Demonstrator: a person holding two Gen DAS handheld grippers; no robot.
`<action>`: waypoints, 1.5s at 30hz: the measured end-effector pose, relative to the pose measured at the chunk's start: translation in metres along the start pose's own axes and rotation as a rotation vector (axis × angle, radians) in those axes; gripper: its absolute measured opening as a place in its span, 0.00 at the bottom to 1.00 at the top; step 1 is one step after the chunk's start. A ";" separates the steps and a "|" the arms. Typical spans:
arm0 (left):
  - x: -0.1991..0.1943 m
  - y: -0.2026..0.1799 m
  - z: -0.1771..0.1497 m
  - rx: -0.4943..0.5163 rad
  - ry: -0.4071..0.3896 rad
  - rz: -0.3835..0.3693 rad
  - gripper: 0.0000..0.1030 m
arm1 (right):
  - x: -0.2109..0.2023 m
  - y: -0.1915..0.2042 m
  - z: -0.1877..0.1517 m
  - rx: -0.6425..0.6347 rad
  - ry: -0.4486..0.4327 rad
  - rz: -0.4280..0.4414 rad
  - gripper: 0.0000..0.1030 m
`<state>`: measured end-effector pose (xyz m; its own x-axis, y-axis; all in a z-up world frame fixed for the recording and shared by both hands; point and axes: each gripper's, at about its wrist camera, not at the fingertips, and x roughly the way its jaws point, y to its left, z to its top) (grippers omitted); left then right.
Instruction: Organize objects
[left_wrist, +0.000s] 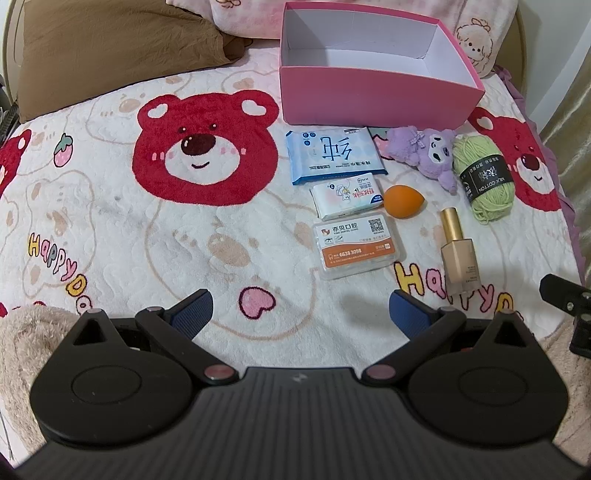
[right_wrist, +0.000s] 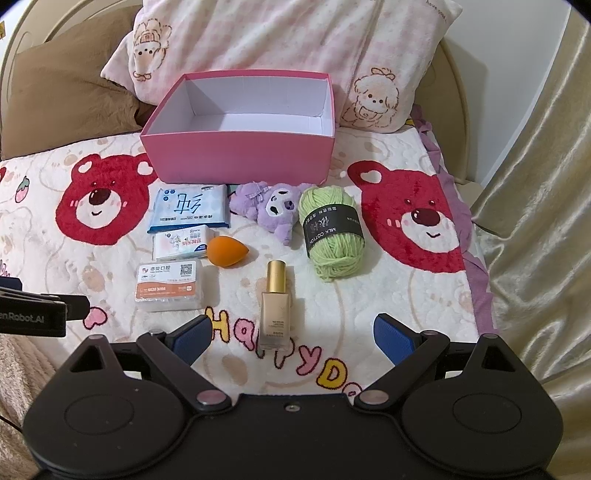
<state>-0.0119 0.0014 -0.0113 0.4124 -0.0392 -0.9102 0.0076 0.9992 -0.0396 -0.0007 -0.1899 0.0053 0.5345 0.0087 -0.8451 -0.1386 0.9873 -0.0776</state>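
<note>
Both grippers, left (left_wrist: 301, 308) and right (right_wrist: 293, 330), hang released over the bed. The bottle (right_wrist: 273, 310) looks glassy, slippery, fragile: grip its square body, not the cap.

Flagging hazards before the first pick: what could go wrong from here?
The bottle lies flat between the open right gripper's fingers; its smooth sides may slip, or roll on the soft blanket. The sponge touches the small tissue pack, so a grasp could drag both. The box sits on bedding and may tip if bumped.
</note>
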 end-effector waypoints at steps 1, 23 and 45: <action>0.000 0.000 0.000 0.000 0.000 0.000 1.00 | 0.000 0.000 0.000 0.000 0.000 0.000 0.94; 0.000 0.001 0.000 -0.002 0.001 -0.001 1.00 | 0.000 0.000 -0.001 -0.012 0.001 -0.007 0.94; -0.028 0.013 0.032 0.077 -0.047 -0.048 1.00 | -0.019 0.030 0.010 -0.181 -0.150 0.235 0.94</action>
<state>0.0058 0.0155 0.0268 0.4524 -0.0880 -0.8875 0.0977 0.9940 -0.0488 -0.0069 -0.1584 0.0238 0.5855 0.2697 -0.7645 -0.4115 0.9114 0.0064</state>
